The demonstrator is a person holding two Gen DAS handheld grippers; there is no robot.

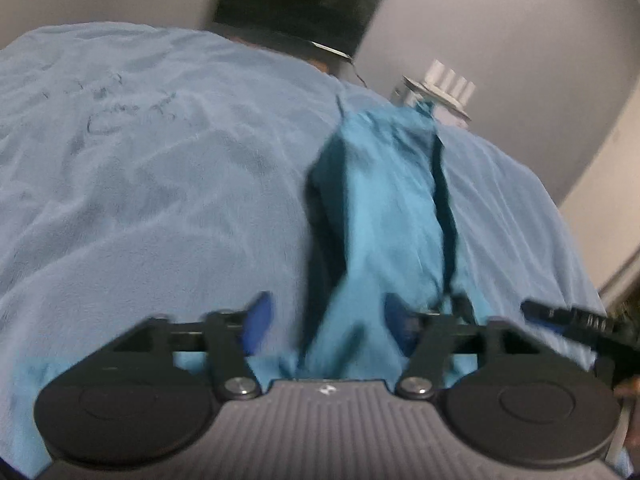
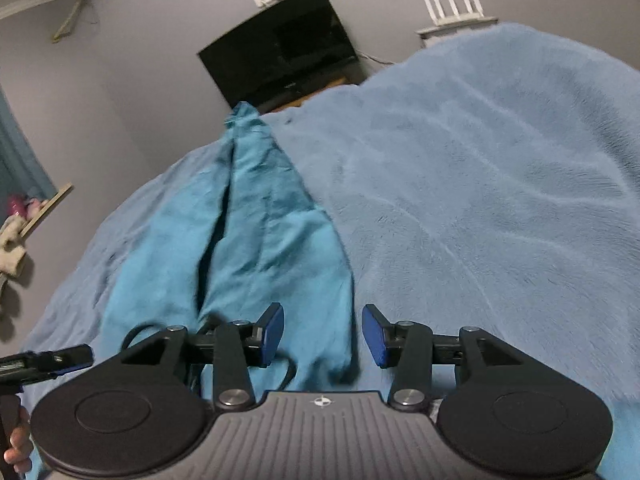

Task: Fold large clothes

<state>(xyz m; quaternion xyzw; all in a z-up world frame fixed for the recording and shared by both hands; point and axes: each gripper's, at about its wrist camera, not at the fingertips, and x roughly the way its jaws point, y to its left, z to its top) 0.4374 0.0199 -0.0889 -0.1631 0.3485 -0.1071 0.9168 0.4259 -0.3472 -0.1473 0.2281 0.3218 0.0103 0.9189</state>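
We see both grippers [image 1: 326,324] [image 2: 323,334] w/ black linkages, blue pads [image 2: 274,334], silver screws [image 2: 235,397]. Grey ribbed bodies, small crosshair mark [image 2: 319,401].

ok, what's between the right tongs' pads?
The near end of the teal garment lies in the gap of the open right tongs, with the blue blanket under it; pads apart, shown in the right wrist view.

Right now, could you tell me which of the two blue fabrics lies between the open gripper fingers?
The teal garment, brighter and smoother, bunched into a long strip. The paler, fuzzy blanket just spreads beneath it.
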